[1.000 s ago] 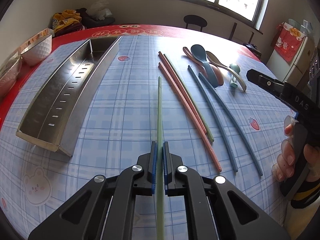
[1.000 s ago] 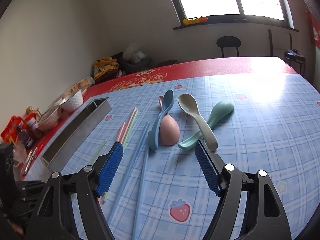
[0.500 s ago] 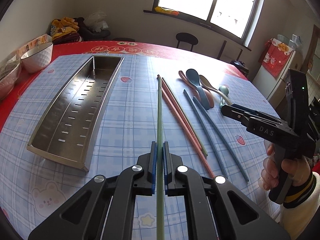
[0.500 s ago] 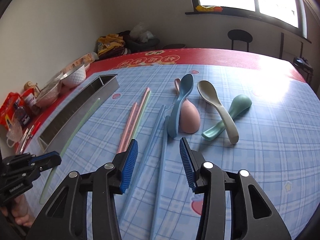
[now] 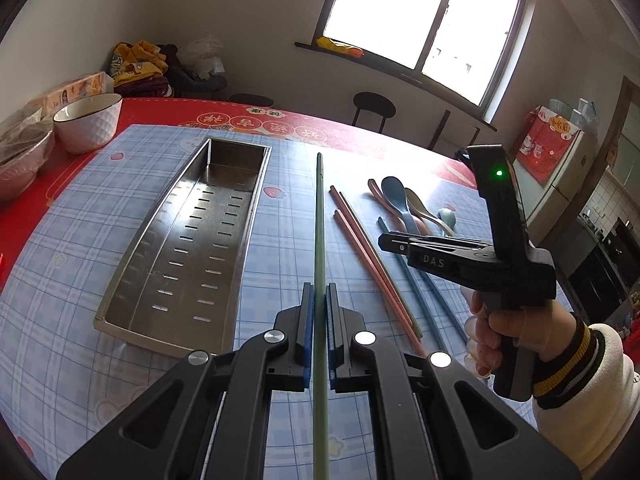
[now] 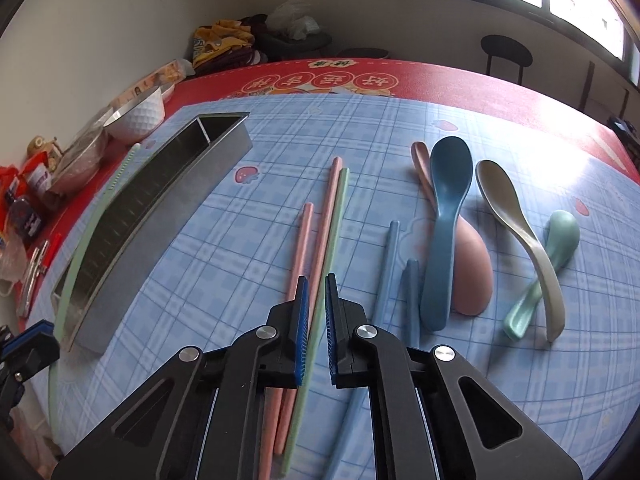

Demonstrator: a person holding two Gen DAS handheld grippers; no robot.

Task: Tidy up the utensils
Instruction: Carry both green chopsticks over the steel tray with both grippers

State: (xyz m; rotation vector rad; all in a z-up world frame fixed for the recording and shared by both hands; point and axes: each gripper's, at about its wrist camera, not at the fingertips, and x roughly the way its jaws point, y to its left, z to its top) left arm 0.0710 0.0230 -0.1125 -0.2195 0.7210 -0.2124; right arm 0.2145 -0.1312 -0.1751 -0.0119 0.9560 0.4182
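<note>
So my left gripper is clamped on a green chopstick, just right of the steel tray. Right gripper just closed, empty, above the other chopsticks. Gripped near one end, it might swing and clip the tray's rim.

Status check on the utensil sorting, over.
Left claw shut on green chopstick, lifted beside the steel tray. Right claw shut, empty, above second green chopstick. Tray clear, nothing blocking.
</note>
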